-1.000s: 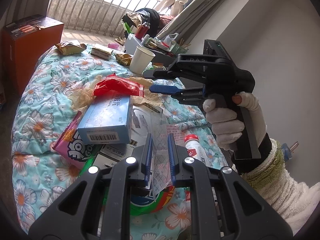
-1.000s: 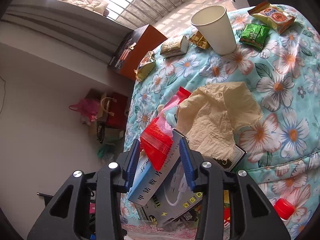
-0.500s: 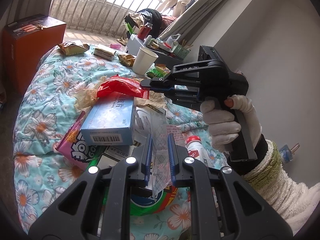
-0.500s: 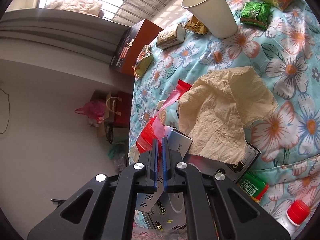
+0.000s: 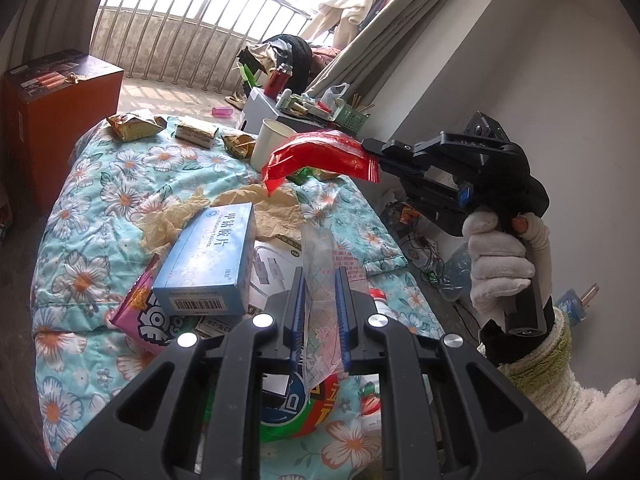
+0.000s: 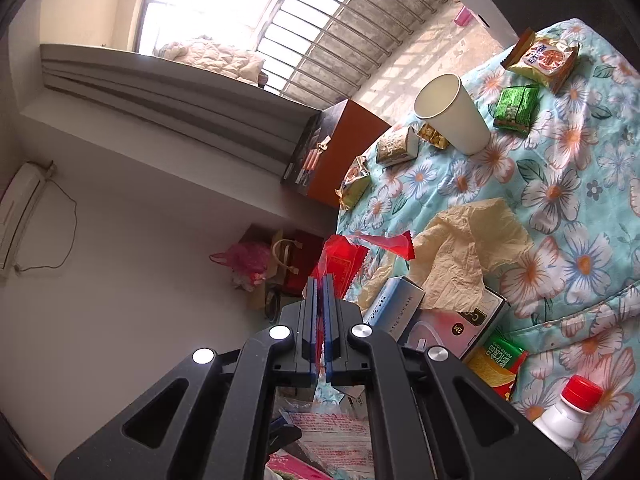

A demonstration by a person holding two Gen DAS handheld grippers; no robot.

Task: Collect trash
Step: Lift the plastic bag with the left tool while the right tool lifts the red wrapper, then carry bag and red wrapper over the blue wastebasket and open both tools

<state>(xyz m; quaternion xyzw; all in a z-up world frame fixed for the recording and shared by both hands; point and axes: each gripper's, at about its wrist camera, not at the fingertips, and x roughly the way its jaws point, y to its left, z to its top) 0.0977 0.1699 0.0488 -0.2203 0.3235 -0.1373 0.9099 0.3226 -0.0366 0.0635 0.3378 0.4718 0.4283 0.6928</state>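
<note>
My right gripper (image 6: 319,280) is shut on a red plastic wrapper (image 6: 344,260) and holds it in the air above the floral-covered table (image 6: 560,184). In the left wrist view the right gripper (image 5: 370,148) shows at the right with the red wrapper (image 5: 320,156) hanging from its tips. My left gripper (image 5: 319,276) is shut on a clear printed plastic bag (image 5: 320,280) over the trash pile. A blue box (image 5: 208,264) and crumpled tan paper (image 5: 240,208) lie below.
A white paper cup (image 6: 452,114), green snack packet (image 6: 516,108), yellow snack bags (image 6: 540,56), a white red-capped bottle (image 6: 568,412) and a green can (image 6: 496,364) lie on the table. An orange cabinet (image 5: 52,128) stands left; a wall is at the right.
My right gripper closed on the red wrapper, then lifted it up off the pile. The left gripper kept holding the clear bag.
</note>
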